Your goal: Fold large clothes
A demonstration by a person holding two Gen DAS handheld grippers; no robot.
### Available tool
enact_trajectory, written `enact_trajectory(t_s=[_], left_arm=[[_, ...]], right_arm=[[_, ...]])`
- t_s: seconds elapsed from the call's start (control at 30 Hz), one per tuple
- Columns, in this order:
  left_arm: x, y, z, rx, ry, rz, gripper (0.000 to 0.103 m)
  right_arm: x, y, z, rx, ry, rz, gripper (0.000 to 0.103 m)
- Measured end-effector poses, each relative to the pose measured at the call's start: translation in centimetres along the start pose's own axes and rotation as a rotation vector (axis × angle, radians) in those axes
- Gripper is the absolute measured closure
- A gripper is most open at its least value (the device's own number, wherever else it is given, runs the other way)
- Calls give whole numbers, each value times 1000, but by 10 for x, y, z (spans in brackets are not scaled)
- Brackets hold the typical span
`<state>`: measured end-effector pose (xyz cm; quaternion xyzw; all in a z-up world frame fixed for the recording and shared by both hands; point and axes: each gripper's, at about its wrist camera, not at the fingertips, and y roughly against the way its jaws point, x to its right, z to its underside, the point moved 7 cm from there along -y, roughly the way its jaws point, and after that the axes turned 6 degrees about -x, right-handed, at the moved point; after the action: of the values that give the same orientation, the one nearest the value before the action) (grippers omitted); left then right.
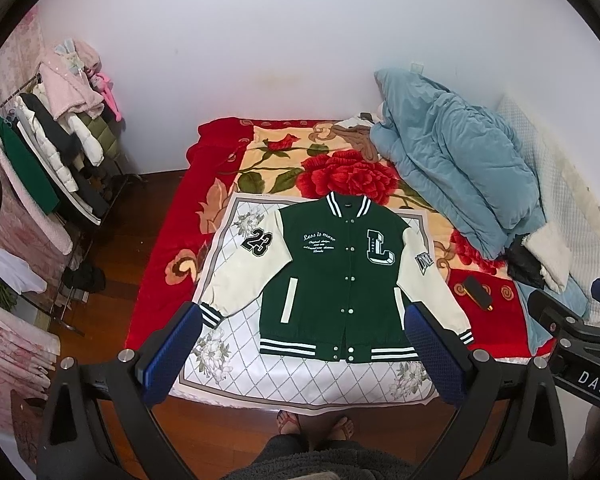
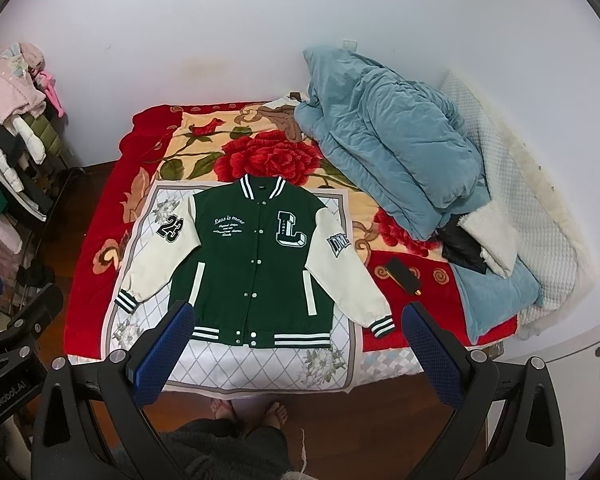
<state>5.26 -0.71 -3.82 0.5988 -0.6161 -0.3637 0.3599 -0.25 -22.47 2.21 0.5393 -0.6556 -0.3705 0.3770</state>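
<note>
With the left gripper [image 1: 302,344] and right gripper [image 2: 296,340] both released and high above the bed's near edge, I'd lower them to the striped cuffs of the jacket [image 1: 340,272], flat and snapped on the white quilted cloth [image 1: 300,380], folding sleeves inward first

One jacket [image 1: 332,276], two grippers [image 1: 304,344]

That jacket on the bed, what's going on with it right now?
Nothing has been folded yet. The green and cream jacket lies flat, face up and snapped shut, sleeves spread, on a white cloth over the red flowered blanket. A person stands at the foot of the bed holding the left gripper and right gripper above it, both open and empty.
</note>
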Motion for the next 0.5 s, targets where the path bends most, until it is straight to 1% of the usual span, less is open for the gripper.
enact_trajectory(t_s=[0.13,0.33,0.4,0.5], left_arm=[[-1,-1,-12,8,-2,3,0],[-6,4,-12,14,-4,9,0],[-6,5,-5,18,-7,11,0],[-6,4,-7,23,-12,16,0]], right_arm=[[-1,1,-2,0,1,1,0],[0,1,0,1,1,2,0],[-2,3,-6,1,1,4,0],[-4,6,-8,2,-2,9,0]])
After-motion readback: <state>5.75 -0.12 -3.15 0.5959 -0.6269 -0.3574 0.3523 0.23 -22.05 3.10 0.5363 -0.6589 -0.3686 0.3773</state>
